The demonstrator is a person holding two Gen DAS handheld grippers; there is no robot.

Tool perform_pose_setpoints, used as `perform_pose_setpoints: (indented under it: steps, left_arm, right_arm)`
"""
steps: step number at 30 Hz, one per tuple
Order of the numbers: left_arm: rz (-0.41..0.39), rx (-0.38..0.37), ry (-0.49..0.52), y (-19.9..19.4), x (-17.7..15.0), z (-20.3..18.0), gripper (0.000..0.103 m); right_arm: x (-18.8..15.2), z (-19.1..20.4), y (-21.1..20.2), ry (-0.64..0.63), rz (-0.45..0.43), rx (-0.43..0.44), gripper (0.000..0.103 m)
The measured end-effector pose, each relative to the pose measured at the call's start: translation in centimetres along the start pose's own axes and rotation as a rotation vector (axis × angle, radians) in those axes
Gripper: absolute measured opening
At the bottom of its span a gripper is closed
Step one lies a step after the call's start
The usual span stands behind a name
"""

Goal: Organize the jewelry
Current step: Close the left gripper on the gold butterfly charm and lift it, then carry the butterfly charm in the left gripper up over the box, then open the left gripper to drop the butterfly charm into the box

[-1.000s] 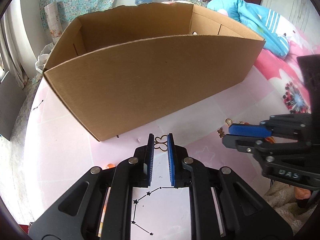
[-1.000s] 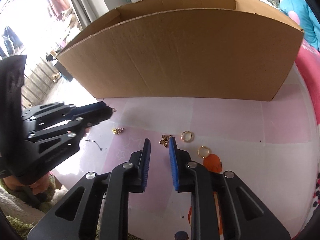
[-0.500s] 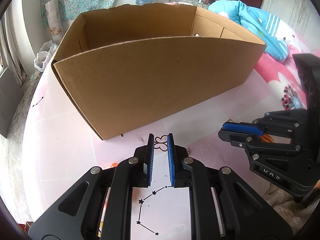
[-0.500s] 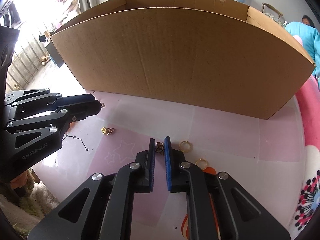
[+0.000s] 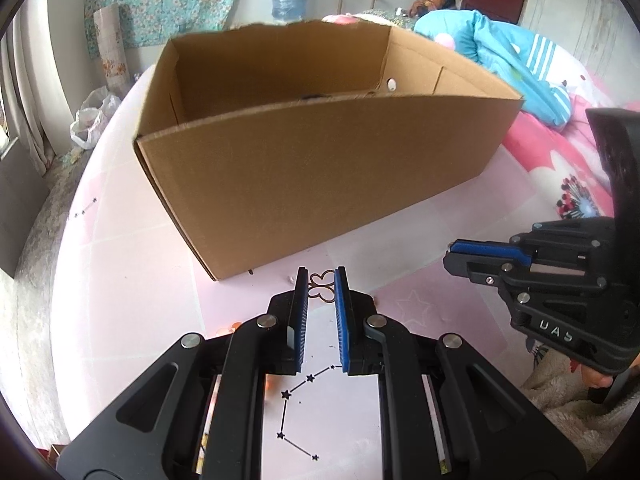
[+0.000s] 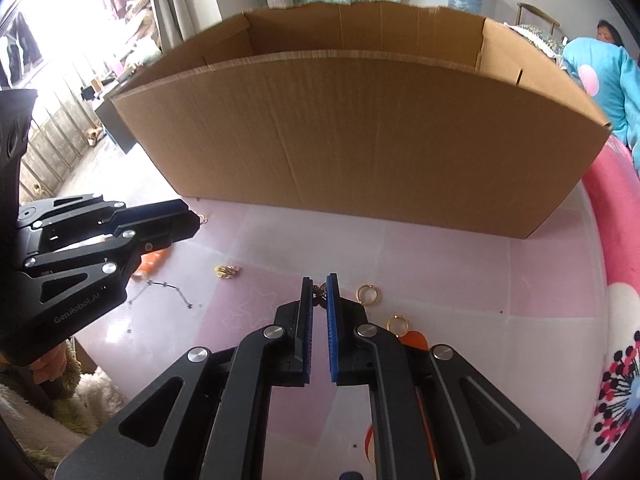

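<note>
Both grips were pinches at the tips, so each charm could clear the cardboard box (image 6: pixel 360 140) wall. Left gripper (image 5: pixel 321 292) held a gold butterfly outline (image 5: pixel 321 289); right gripper (image 6: pixel 320 296), jaws just closing, clamped a darker butterfly charm (image 6: pixel 319 295) above the pink table (image 6: pixel 520 300).

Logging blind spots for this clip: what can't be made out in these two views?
- Cardboard box floor: hidden by its near wall in both views.
- Butterfly charm in the right gripper: mostly covered by the pads.
- Gold cluster, right view: too small to identify.
- Left view: table rings hidden behind the right gripper.
</note>
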State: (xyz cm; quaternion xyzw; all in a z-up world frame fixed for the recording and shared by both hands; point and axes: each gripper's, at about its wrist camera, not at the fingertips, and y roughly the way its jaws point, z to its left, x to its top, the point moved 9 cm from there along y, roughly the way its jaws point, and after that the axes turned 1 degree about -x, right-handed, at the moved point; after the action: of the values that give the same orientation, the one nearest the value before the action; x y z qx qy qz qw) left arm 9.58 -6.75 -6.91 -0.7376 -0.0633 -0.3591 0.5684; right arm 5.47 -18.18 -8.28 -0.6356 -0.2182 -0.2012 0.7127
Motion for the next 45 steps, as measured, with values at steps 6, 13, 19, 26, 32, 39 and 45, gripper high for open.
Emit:
perform_pose_setpoints:
  steps: [6, 13, 19, 26, 32, 39, 45]
  left_arm:
    - [-0.044, -0.047, 0.021, -3.7, 1.2, -1.1, 0.012]
    - [-0.162, -0.127, 0.066, -8.4, 6.7, -1.9, 0.012]
    - [-0.074, -0.163, 0.092, -4.8, 12.6, -1.3, 0.012]
    - [0.220, -0.236, 0.036, 6.2, 16.4, -0.1, 0.012]
    - [0.370, -0.175, 0.062, 12.8, 16.3, -0.1, 0.012]
    - [0.460, -0.196, -0.014, 14.6, 15.9, 0.3, 0.013]
    - [0.451, -0.188, -0.042, 14.3, 15.9, 0.9, 0.023]
  right_arm:
    - [1.4, 0.5, -4.1, 0.002, -0.082, 0.054, 0.007]
    - [6.4, 0.5, -9.4, -0.020, -0.253, 0.080, 0.007]
    - [11.0, -1.8, -9.5, -0.024, -0.310, 0.089, 0.007]
    - [13.9, -5.5, -2.4, -0.013, -0.105, 0.065, 0.007]
    - [14.8, -7.7, 1.3, -0.037, -0.010, 0.010, 0.007]
    - [15.9, -8.8, 1.9, -0.031, -0.013, -0.001, 0.008]
    - [16.6, -9.7, 1.1, 0.019, -0.046, 0.017, 0.008]
